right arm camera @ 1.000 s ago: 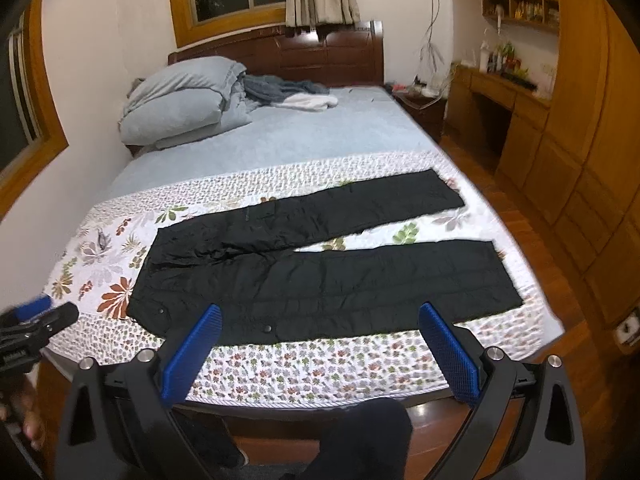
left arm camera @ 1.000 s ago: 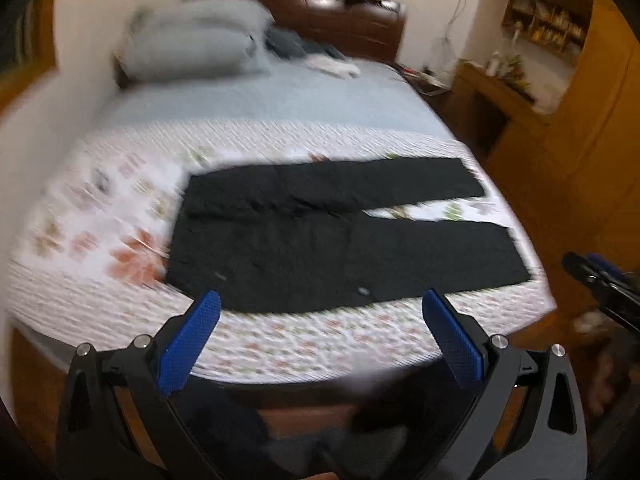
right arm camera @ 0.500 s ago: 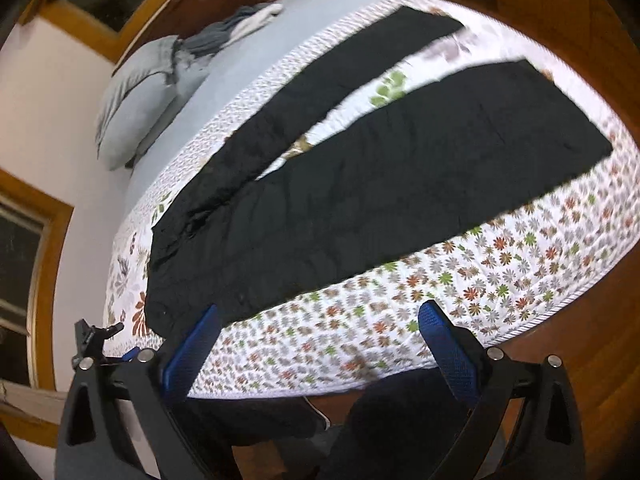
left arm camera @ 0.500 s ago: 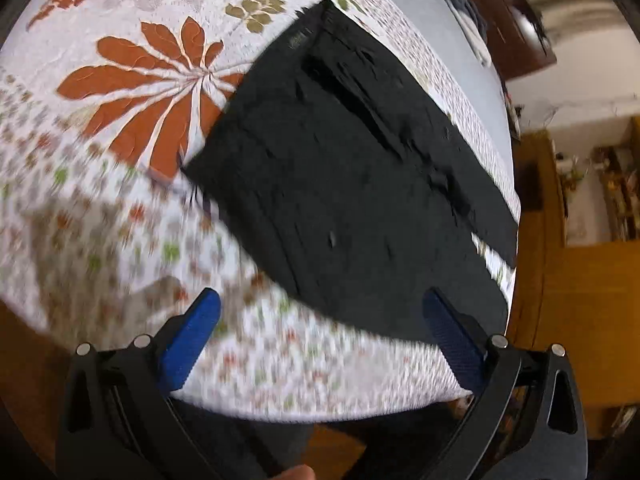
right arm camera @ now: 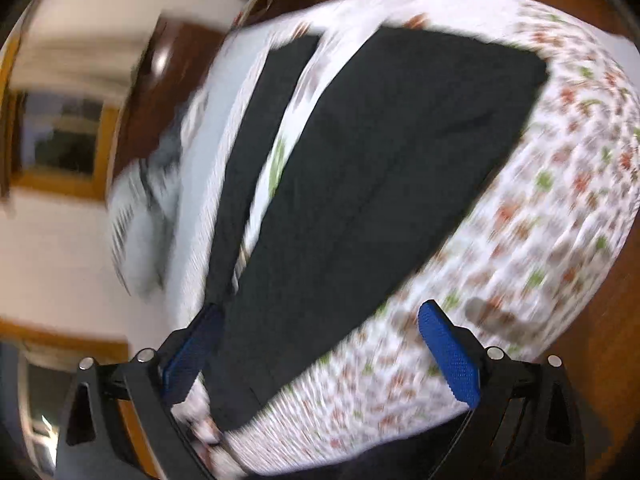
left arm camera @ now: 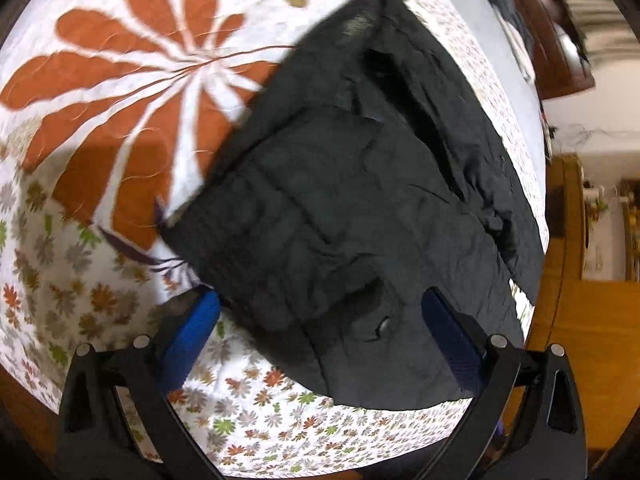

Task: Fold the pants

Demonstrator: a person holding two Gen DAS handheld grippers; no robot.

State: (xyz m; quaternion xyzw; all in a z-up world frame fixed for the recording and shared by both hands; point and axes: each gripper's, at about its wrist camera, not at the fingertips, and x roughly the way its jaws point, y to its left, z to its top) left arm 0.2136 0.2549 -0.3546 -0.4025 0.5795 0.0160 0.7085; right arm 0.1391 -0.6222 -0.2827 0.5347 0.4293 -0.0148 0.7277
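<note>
Both claws closer over pants (left arm camera: 360,208)

The pants (left arm camera: 360,208) are plain black, with one small dark button near the waist. The bed cover (left arm camera: 100,264) under them is white with many small flowers in orange, green and grey, and left of the left tool (left arm camera: 320,320) it shows one large rust-orange leaf print. Both the left tool and the right tool (right arm camera: 320,332) are black with blue pads (right arm camera: 450,354). The floor (right arm camera: 592,360) is brown wood.
</note>
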